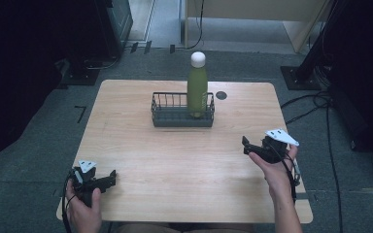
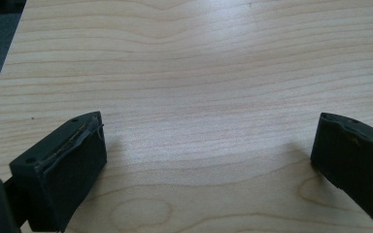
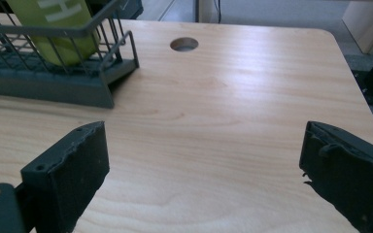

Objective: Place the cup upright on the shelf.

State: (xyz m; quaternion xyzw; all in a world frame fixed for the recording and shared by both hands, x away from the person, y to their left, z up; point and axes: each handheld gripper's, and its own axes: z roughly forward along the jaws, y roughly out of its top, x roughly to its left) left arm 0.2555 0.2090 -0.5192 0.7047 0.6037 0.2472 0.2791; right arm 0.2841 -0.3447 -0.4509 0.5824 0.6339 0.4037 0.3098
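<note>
A green bottle (image 1: pixel 197 90) with a white cap stands upright in the right end of a dark wire basket (image 1: pixel 175 116) at the back middle of the wooden table (image 1: pixel 175 160). In the right gripper view the bottle's base (image 3: pixel 60 34) and the basket (image 3: pixel 43 87) lie at the upper left. My right gripper (image 1: pixel 245 145) is held over the table's right side, open, with bare wood between its jaws (image 3: pixel 199 170). My left gripper (image 1: pixel 111 177) rests at the front left corner, open and empty (image 2: pixel 209 155).
A round cable hole (image 1: pixel 221 95) is in the table just right of the basket, also in the right gripper view (image 3: pixel 184 44). Cables (image 1: pixel 315 104) trail over the grey floor to the right. Dark equipment stands behind the table's left corner.
</note>
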